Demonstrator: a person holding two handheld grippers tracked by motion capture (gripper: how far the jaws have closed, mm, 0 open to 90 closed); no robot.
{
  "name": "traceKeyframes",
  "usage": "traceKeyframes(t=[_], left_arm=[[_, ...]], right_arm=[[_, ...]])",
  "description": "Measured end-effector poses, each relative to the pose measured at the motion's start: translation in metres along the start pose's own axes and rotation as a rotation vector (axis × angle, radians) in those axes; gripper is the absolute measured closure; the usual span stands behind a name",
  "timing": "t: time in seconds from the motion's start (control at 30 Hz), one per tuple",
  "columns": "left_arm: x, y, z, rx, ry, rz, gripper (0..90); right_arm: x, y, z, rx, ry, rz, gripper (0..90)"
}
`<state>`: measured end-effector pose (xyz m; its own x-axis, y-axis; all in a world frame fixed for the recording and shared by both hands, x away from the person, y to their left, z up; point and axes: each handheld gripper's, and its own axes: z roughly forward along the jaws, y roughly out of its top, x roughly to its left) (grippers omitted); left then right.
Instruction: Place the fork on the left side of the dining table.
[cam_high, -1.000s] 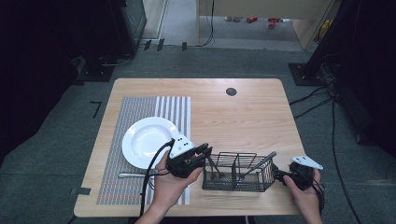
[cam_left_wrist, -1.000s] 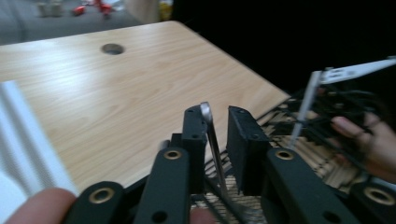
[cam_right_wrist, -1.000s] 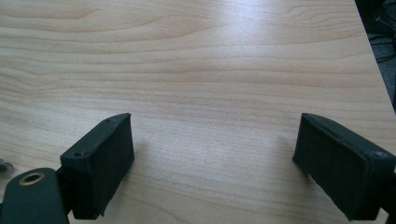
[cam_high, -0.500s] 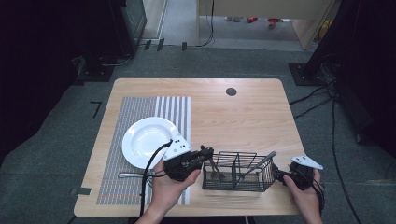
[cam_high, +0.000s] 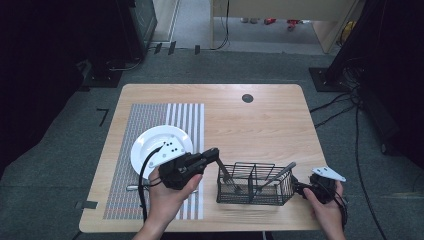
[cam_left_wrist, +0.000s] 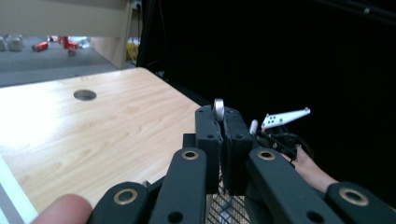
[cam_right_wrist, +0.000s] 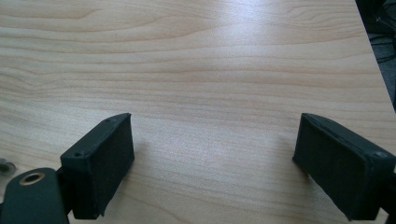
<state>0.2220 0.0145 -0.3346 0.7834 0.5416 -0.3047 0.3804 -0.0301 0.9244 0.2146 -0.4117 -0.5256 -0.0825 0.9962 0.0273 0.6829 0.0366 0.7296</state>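
Left claw (cam_left_wrist: 218, 140) clamps a metal utensil (cam_left_wrist: 218, 108); only its rounded handle tip pokes above the pads, the rest is hidden, type unclear. From above, the utensil (cam_high: 226, 173) slants down-right from the claw into the left compartment of the wire caddy (cam_high: 256, 183) at the bench (cam_high: 260, 125) front. Right claw (cam_right_wrist: 212, 163) hangs wide apart, holding nothing.

Plate (cam_high: 159, 150): plain white. Placemat (cam_high: 150, 130): grey weave, white stripes at one end. Wire basket (cam_high: 255, 184): black. Cutlery handle (cam_left_wrist: 218, 110): silver. Table (cam_high: 260, 125): pale wood grain, one dark round hole. Left gripper (cam_high: 214, 153) and right gripper (cam_right_wrist: 215, 168): black.
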Motion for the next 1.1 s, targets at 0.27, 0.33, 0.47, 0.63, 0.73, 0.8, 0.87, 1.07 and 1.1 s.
traceKeyframes(t=[0.27,0.33,0.47,0.63,0.73,0.8,0.87,1.07,1.1], left_arm=[[0.012,0.020,-0.023,-0.091,-0.007,-0.044,88.8],[0.014,0.024,-0.028,-0.110,-0.011,-0.056,88.8],[0.020,0.035,-0.039,-0.143,0.016,-0.047,88.8],[0.029,0.042,-0.046,-0.175,0.036,-0.059,88.8],[0.039,0.047,-0.049,-0.187,0.057,-0.060,88.8],[0.045,0.050,-0.051,-0.194,0.062,-0.065,88.9],[0.051,0.052,-0.053,-0.211,0.070,-0.082,88.9],[0.076,0.058,-0.056,-0.250,0.106,-0.131,88.9],[0.079,0.058,-0.056,-0.256,0.110,-0.139,88.9]], right_arm=[[0.000,0.000,0.000,-0.001,0.000,0.000,11.9],[0.000,0.000,0.000,0.000,0.000,0.000,11.9],[0.000,0.000,0.000,0.000,0.000,0.000,11.9],[0.000,0.000,0.000,-0.002,0.000,0.001,11.9],[0.000,0.000,0.000,-0.002,0.000,0.001,11.9],[0.000,0.000,0.000,-0.002,0.000,0.001,11.9],[0.000,0.000,0.000,-0.002,0.000,0.001,11.9],[0.000,0.000,0.000,-0.001,0.000,0.002,11.9],[0.000,0.000,0.000,-0.002,0.000,0.001,11.9]])
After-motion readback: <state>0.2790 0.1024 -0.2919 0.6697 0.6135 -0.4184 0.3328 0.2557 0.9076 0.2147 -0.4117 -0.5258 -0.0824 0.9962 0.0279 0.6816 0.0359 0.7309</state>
